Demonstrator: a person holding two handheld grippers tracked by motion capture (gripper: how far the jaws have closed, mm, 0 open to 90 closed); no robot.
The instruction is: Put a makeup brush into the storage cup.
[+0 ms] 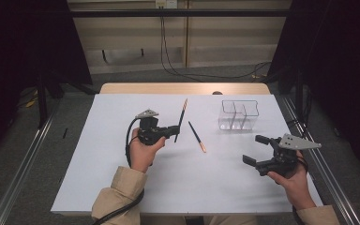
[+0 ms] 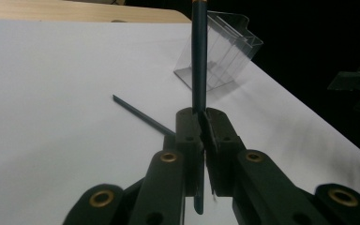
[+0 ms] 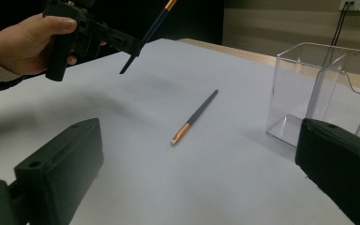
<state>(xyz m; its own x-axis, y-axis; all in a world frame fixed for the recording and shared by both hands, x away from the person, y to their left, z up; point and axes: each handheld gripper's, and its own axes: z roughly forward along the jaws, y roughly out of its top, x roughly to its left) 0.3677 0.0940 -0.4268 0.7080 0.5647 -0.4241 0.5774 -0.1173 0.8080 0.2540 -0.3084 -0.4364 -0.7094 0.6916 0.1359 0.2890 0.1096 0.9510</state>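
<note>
Across the white table top (image 1: 122,183) I see no brand, label or writing that I can read. Largest on it is the clear plastic organizer (image 1: 238,115), divided into compartments, standing upright near the far right corner. My right gripper (image 1: 258,150) hangs near the right edge, just short of the organizer, its jaws spread wide with nothing between them. My left gripper (image 1: 177,131) sits left of centre, jaws clamped tight on a dark chopstick (image 1: 182,118) with an orange end, lifted clear of the surface. A second chopstick (image 1: 197,137) lies flat between the two grippers, its orange end nearest me.
</note>
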